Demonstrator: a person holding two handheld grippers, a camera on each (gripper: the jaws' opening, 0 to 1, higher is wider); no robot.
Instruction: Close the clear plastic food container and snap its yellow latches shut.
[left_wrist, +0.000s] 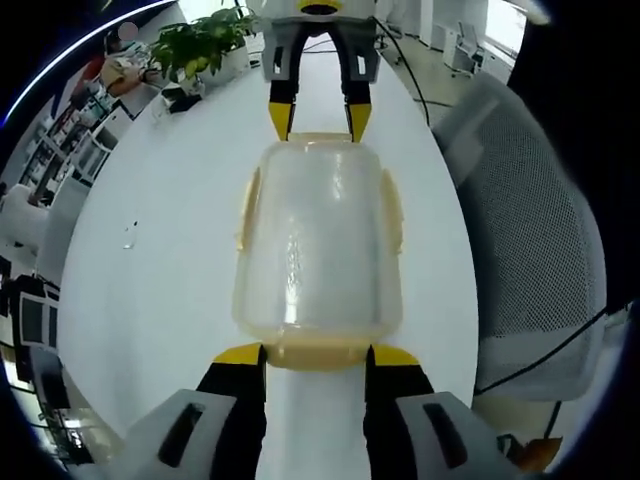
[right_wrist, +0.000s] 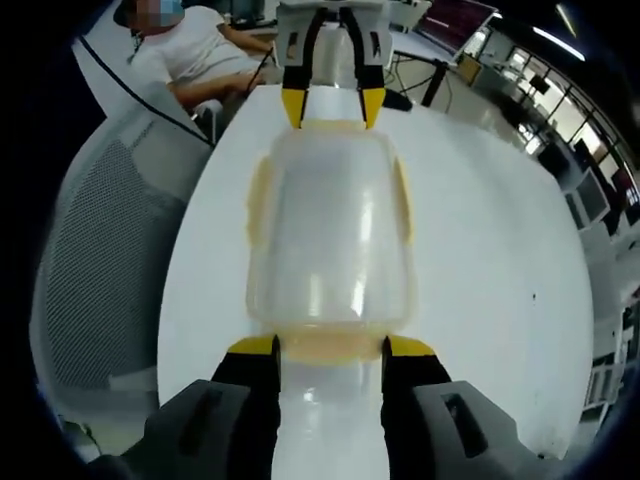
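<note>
1. Left gripper (left_wrist: 317, 352) sits at the near short end of the clear plastic food container (left_wrist: 318, 245), its yellow-tipped jaws spread apart and straddling the yellow end latch (left_wrist: 318, 354) without closing on it. The tips look close to or touching the container's corners; contact cannot be confirmed.

2. The right gripper (right_wrist: 331, 346) mirrors this at the opposite short end, jaws likewise apart on either side of that end's latch (right_wrist: 331, 345). In the left gripper view it appears at the far end (left_wrist: 319, 118), and in the right gripper view the left gripper appears at the far end (right_wrist: 331, 105).

3. The container rests on the white table (left_wrist: 160, 270), lengthwise between the two grippers, with the lid apparently already seated. Yellow side latches (left_wrist: 247, 205) run along both long edges; whether they are snapped down cannot be told.

4. A mesh office chair (left_wrist: 530, 250) stands beside the table, and a potted plant (left_wrist: 205, 45) sits at the table's far end, well apart from the work.

5. Risks from here, as I judge them:
   - Uneven pushing from the two ends could slide the light container on the smooth table.
   - Pressing a latch while the lid is slightly askew could leave it unhooked or pop a corner up.
   - A jaw tip could slip off the narrow latch edge and skid over the glossy plastic.
   - Squeezing the thin walls could flex the container and loosen the lid.
</note>
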